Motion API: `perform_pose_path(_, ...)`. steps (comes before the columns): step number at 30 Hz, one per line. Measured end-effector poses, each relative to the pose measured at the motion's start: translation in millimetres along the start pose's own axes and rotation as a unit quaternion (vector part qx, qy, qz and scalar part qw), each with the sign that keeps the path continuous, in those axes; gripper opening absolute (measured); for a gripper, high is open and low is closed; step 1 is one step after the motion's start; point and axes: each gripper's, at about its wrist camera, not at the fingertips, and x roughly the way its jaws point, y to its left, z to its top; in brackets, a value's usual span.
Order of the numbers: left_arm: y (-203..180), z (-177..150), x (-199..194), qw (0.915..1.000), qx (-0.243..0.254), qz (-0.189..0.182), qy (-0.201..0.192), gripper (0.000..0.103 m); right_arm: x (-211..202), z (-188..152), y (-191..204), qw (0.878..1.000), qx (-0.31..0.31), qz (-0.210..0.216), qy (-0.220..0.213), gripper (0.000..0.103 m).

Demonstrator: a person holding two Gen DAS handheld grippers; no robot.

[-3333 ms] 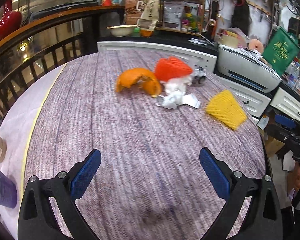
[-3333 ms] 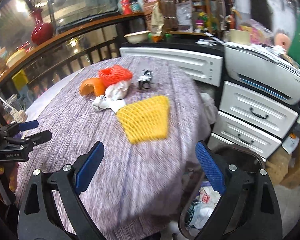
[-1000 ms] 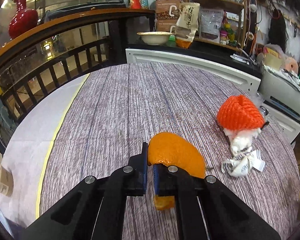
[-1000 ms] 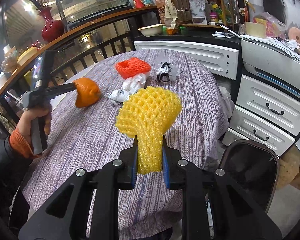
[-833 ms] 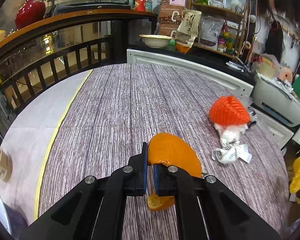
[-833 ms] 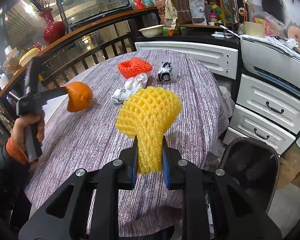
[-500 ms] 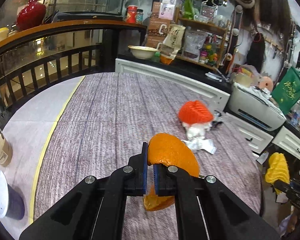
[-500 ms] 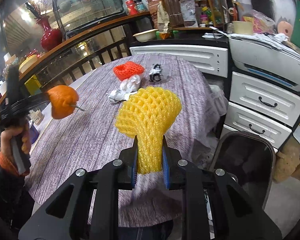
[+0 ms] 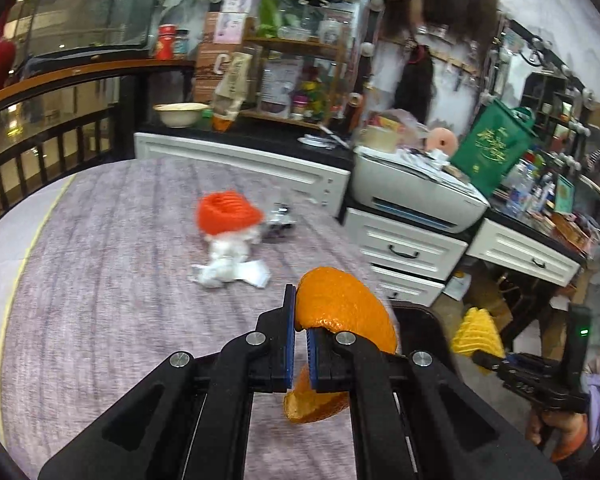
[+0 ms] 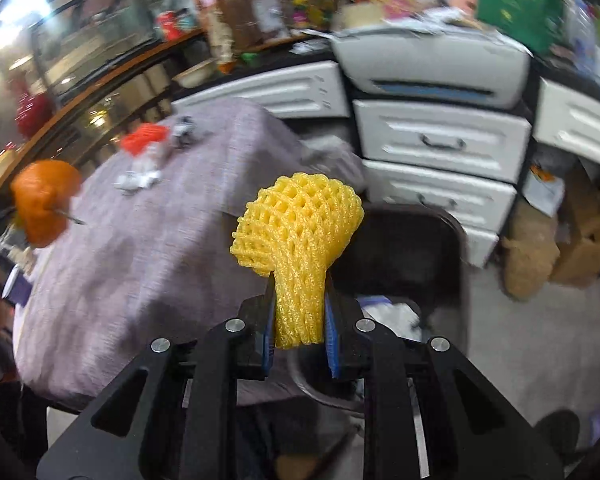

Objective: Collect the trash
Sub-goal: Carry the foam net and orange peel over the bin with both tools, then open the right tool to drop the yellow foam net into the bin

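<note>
Two fisheye views looked out along a pair of hand-held black grippers with blue pads, above a round table (image 9: 99,320) covered in a purple-grey woven cloth.

In the left wrist view, the left gripper (image 9: 298,354) had its jaws nearly closed, pinching the edge of a curved piece of orange peel (image 9: 340,312). The peel was held in the air over the table's right edge. Further back on the cloth lay an orange foam net (image 9: 225,212), with crumpled white paper (image 9: 229,264) just in front of it and a small dark, shiny wrapper (image 9: 279,222) to its right. At lower right of this view, the other gripper appeared with its yellow load, held by a hand (image 9: 556,428).

In the right wrist view, the right gripper (image 10: 298,334) had its jaws closed to a narrow gap, squeezing the stem of a yellow foam net (image 10: 300,224). The net fanned out above the pads and was held in the air beyond the table's edge, in front of a dark bin (image 10: 404,256) that stood on the floor beside the table. Pale rubbish showed inside the bin, below the gripper. The view was blurred.

Behind the table stood white drawers (image 10: 440,148) with a white printer (image 10: 428,60) on top, and a green bag (image 9: 496,144) near it. A dark wooden railing (image 9: 51,128) curved around the left side.
</note>
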Motion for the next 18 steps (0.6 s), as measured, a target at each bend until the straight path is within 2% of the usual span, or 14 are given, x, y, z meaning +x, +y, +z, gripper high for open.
perform_pose_path(3, -28.2, -1.1, 12.1, 0.9996, 0.014, -0.025, 0.008, 0.006, 16.3, -11.3, -26.4, 0.999, 0.024, -0.032, 0.021, 0.021)
perform_pose_path(7, -59.3, -6.8, 30.6, 0.9981, 0.028, -0.050, 0.024, 0.006, 43.9, -25.2, -54.1, 0.996, 0.057, -0.051, 0.050, 0.023)
perform_pose_path(9, -72.5, -10.7, 39.6, 0.9972, 0.035, -0.057, 0.033, 0.006, 59.1, -33.1, -65.4, 0.994, 0.069, -0.063, 0.063, 0.030)
perform_pose_path(10, -78.5, -13.1, 43.9, 0.9967, 0.038, -0.061, 0.038, 0.006, 63.8, -36.7, -69.8, 0.993, 0.075, -0.067, 0.067, 0.036)
perform_pose_path(11, -84.0, -15.0, 48.2, 0.9961, 0.041, -0.065, 0.044, 0.006, 68.1, -40.5, -74.6, 0.992, 0.083, -0.070, 0.071, 0.047)
perform_pose_path(13, -96.2, -20.5, 57.0, 0.9949, 0.049, -0.070, 0.054, 0.006, 76.0, -48.2, -84.5, 0.989, 0.104, -0.073, 0.079, 0.057)
perform_pose_path(14, -101.5, -23.7, 60.9, 0.9943, 0.054, -0.071, 0.058, 0.006, 78.4, -51.7, -87.9, 0.988, 0.110, -0.073, 0.082, 0.061)
perform_pose_path(18, -122.8, -34.5, 79.2, 0.9912, 0.076, -0.074, 0.079, 0.006, 72.0, -60.9, -95.7, 0.986, 0.124, -0.076, 0.077, 0.064)
